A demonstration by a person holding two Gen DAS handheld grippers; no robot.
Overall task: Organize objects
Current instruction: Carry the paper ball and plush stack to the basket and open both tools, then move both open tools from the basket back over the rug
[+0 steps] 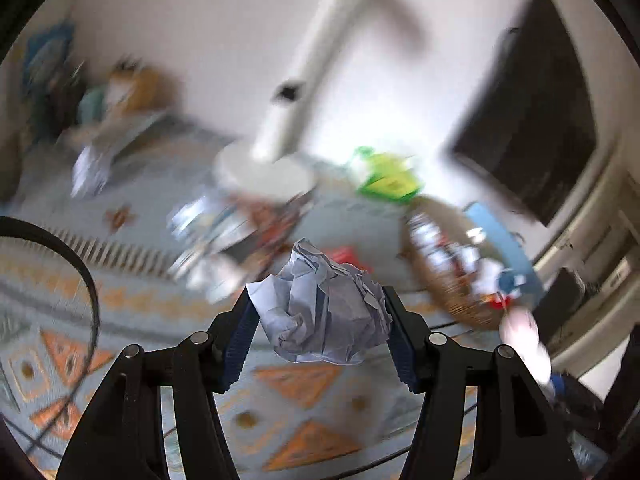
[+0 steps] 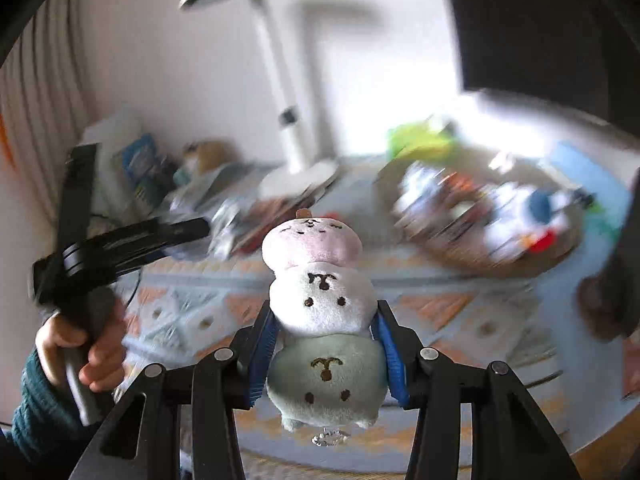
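Note:
In the left wrist view a crumpled ball of white paper (image 1: 324, 304) hangs above the patterned cloth, and my left gripper (image 1: 320, 320) is shut on it, blue pads pressing both sides. In the right wrist view a plush toy (image 2: 326, 316) made of three stacked faces, pink, white and pale green, sits between the blue pads of my right gripper (image 2: 326, 344), which is shut on its lower part. The toy is held clear of the table. A hand in a teal sleeve holds the left gripper (image 2: 92, 256) at the left of that view.
A wicker basket (image 1: 452, 296) full of small items stands at the right, also seen as the basket (image 2: 480, 256). A white lamp base (image 1: 264, 172) and pole, blurred clutter (image 1: 224, 232), a green packet (image 1: 384, 180) and another paper ball (image 1: 90, 172) lie on the patterned tablecloth (image 1: 304, 384).

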